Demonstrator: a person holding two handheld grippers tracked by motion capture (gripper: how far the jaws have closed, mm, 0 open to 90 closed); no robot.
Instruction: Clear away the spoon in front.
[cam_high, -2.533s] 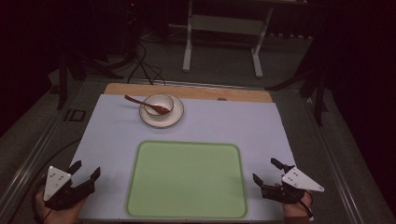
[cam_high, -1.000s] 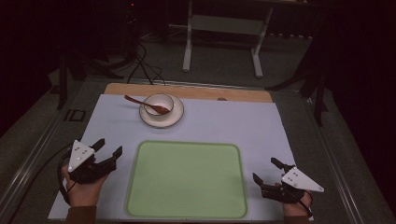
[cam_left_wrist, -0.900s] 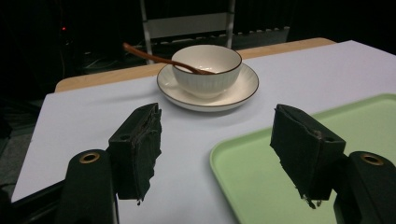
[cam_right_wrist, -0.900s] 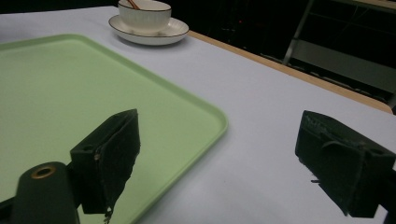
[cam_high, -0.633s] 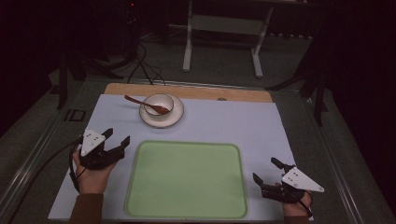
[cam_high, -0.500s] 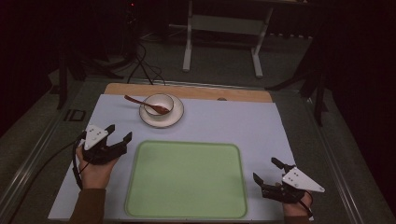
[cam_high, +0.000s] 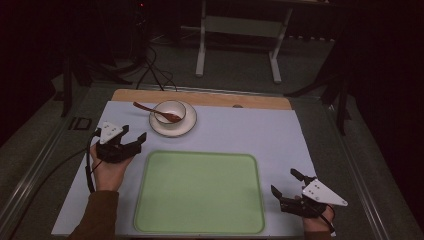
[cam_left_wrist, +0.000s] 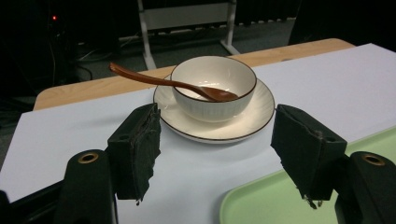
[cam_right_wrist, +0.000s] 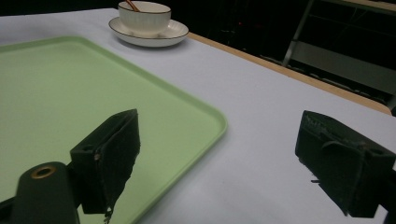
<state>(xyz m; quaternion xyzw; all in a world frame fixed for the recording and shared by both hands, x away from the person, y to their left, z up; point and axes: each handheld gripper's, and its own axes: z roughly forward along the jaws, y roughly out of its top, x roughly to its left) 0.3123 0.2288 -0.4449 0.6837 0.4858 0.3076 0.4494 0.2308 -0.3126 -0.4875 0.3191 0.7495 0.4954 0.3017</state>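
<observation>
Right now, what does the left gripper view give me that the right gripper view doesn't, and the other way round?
Left gripper view alone: the whole wooden spoon, its bowl end resting inside the bowl and its handle sticking out past the rim, seen close between the open left gripper.

Right gripper view alone: a wide stretch of the green tray and the open right gripper over the tray's near corner.

Both: the bowl on its saucer, the tray, and the pale mat under everything.
</observation>
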